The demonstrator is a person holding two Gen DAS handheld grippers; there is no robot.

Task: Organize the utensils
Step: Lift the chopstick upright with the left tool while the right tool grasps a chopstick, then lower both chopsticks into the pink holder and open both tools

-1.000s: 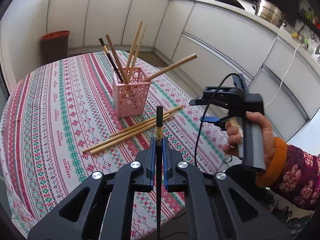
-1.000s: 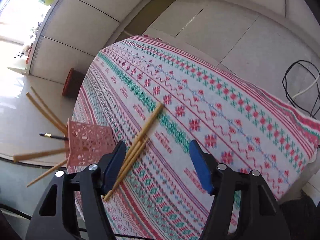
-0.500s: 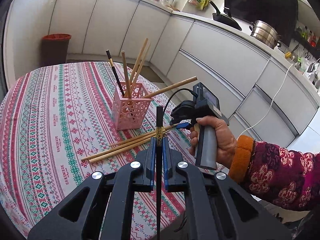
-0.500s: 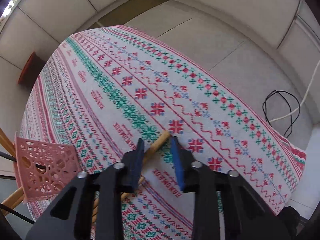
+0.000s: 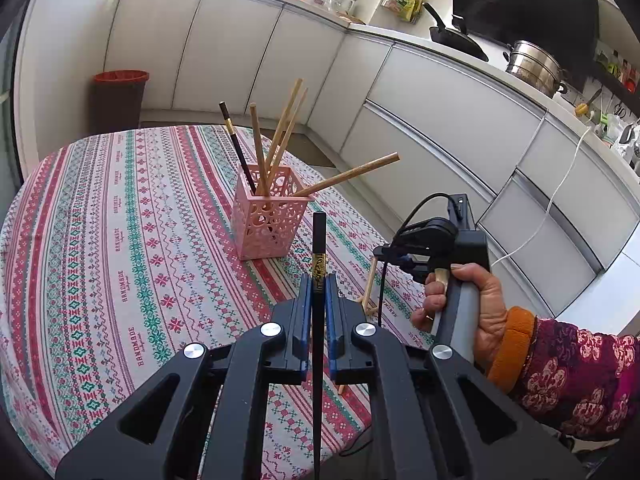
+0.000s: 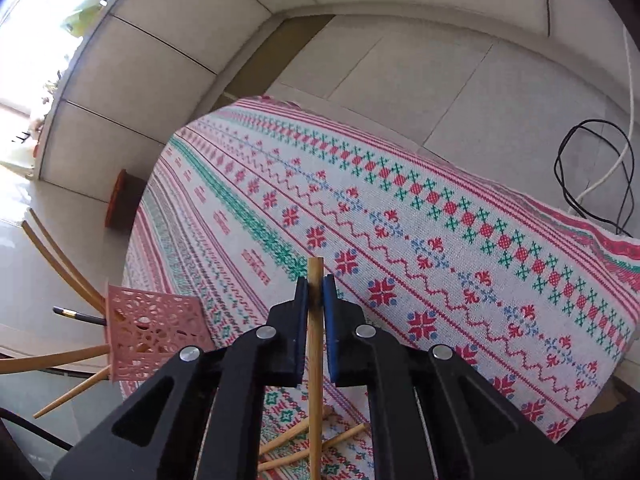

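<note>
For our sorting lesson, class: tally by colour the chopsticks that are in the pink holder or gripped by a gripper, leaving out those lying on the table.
wooden chopsticks: 5 (4 in the pink holder, 1 in the right gripper)
black chopsticks: 2 (1 in the pink holder, 1 in the left gripper)
Total: 7

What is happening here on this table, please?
A person is sorting chopsticks into a pink holder. The left tool is shut on a black chopstick. The right tool is shut on a wooden chopstick. Several wooden chopsticks lie on the tablecloth.
</note>
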